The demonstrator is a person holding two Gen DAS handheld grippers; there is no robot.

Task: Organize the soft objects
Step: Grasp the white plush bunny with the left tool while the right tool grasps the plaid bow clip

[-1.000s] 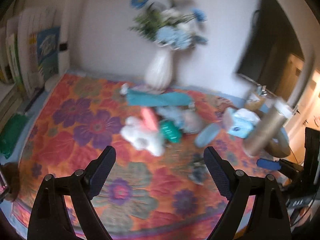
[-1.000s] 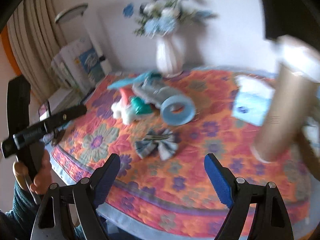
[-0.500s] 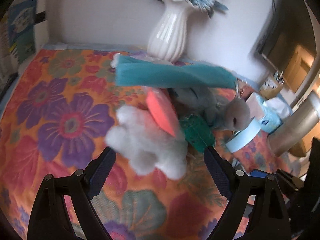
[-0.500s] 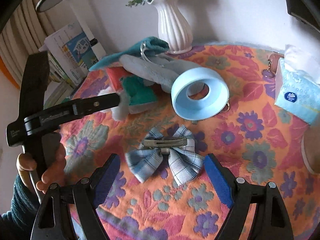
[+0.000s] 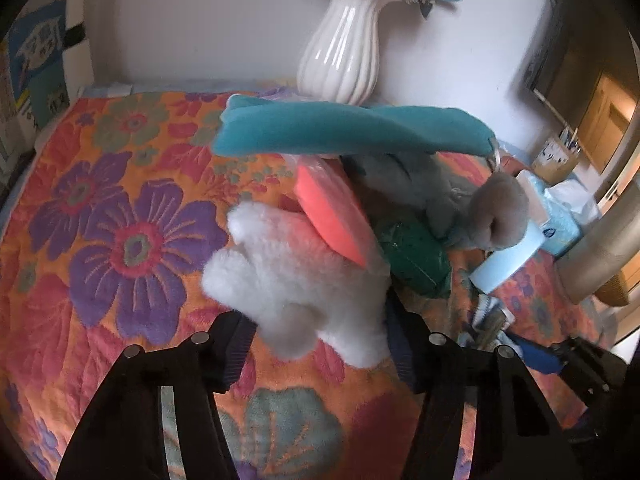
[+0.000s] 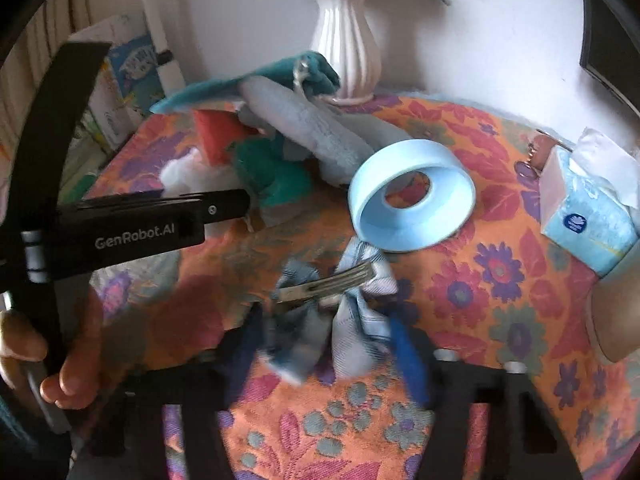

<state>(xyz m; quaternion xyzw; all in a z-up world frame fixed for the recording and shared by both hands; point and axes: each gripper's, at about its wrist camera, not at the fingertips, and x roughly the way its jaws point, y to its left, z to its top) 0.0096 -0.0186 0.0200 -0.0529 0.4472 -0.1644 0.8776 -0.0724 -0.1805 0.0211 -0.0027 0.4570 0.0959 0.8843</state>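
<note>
White plush toy: fluffy, lying toward the left edge of the surface, at the front of a heap of soft things.
Left tool: jaws wide apart, one on each side of the plush; whether they touch it I cannot tell.
Plaid fabric bow: nearer the front edge, metal clip facing up.
Right tool: blurred, jaws apart around the bow, nothing clamped.
Heap behind: coral block leaning on the plush, green pouch, grey plush, teal cloth.
Risk: lifting the plush would likely tip the coral block and drag the heap; the smooth clip may slip.
</note>
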